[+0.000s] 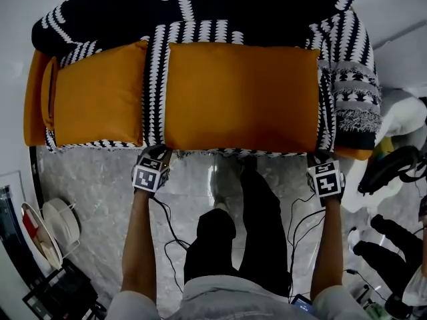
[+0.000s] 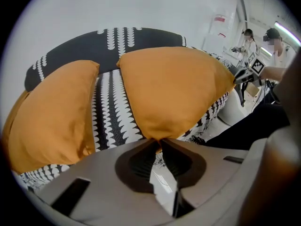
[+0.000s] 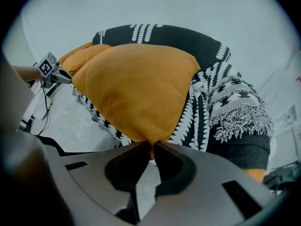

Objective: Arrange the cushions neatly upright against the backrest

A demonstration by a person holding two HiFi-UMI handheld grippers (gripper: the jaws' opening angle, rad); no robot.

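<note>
Two orange cushions, one throw, two grippers. The large cushion (image 1: 240,95) lies across the sofa (image 1: 35,115) seat. The small cushion (image 1: 100,92) sits to its left, with a strip of black-and-white throw (image 1: 155,79) between them. Your left gripper (image 2: 159,142) has its jaws clamped on the large cushion's near-left corner. Your right gripper (image 3: 151,147) is pinching the near-right corner the same way.

The large orange cloth cushion (image 1: 240,95) looks a smooth, matt, close weave; the smaller orange cloth cushion (image 1: 100,92) looks the same; the black-and-white knitted throw (image 1: 193,5) under them is coarser, ending in a shaggy fringe (image 1: 357,117); the grey stone-look floor (image 1: 100,179) shines; the left claw (image 2: 159,142) is matt grey plastic with dark ribbed pads (image 2: 141,161).
</note>
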